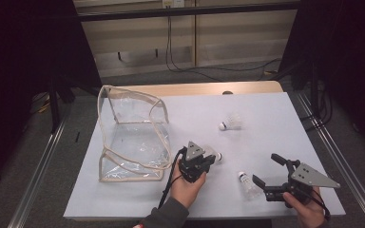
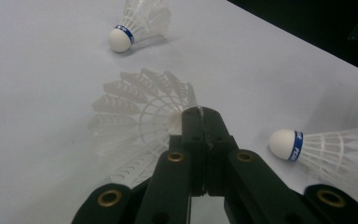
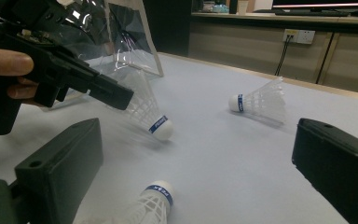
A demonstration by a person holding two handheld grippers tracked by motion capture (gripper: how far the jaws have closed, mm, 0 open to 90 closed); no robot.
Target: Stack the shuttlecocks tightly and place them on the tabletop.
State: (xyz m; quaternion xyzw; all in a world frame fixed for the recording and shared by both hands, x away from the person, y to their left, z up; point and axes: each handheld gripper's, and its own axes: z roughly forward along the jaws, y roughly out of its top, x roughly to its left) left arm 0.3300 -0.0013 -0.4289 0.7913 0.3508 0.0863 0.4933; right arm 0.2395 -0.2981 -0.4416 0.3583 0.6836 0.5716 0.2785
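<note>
Left gripper [image 1: 208, 163], sitting low and centre in the high view, is pinching the feather skirt of a shuttlecock [image 1: 214, 156]; its jaws are standing fully closed on the thin feather edge, as the left gripper view is showing at the skirt [image 2: 140, 126], so the held shuttlecock is hanging cork-down just clear of the white table cover [image 1: 266, 123]; gripping by the skirt rather than the round cork is likely giving the flat pads a surer purchase. Right gripper [image 1: 266, 173], at the lower right of the high view, is hovering with jaws spread wide and nothing between them; a second shuttlecock [image 1: 247, 183] is lying just beside it, probably the next pick. A third shuttlecock [image 1: 231, 122] is resting right of centre, well apart from both tools. Left of the grip, the clear pouch [image 1: 130, 137] is standing with its mouth gaping, apparently propped open as the receptacle.
</note>
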